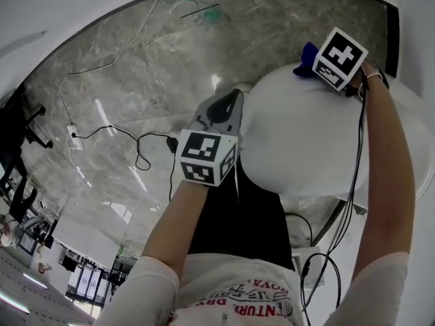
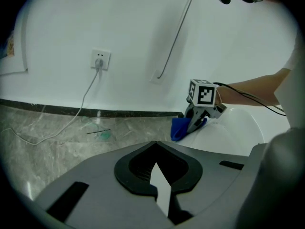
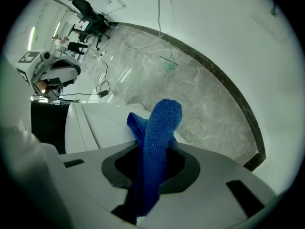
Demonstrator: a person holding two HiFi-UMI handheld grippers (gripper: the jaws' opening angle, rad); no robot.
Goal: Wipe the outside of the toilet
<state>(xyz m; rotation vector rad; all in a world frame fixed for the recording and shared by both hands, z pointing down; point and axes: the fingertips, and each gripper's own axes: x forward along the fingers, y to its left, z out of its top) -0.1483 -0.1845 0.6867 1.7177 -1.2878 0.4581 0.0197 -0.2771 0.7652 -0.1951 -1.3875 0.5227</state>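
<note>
The white toilet [image 1: 306,134] sits at the right of the head view, seen from above. My right gripper [image 1: 319,63] is at the toilet's far top edge, shut on a blue cloth [image 1: 307,54] that rests against the porcelain. In the right gripper view the blue cloth [image 3: 159,137] stands up out of the jaws over the white toilet [image 3: 105,123]. My left gripper [image 1: 221,114] hovers beside the toilet's left flank, shut and holding nothing. From the left gripper view, the right gripper [image 2: 193,123] and cloth [image 2: 178,129] lie on the toilet [image 2: 233,132].
Grey marble floor [image 1: 136,80] surrounds the toilet. A power strip [image 1: 75,136] and black cable lie on the floor at left. A wall socket [image 2: 100,59] with a plugged-in cable is on the white wall above a dark baseboard. A small green item [image 1: 211,15] lies by the wall.
</note>
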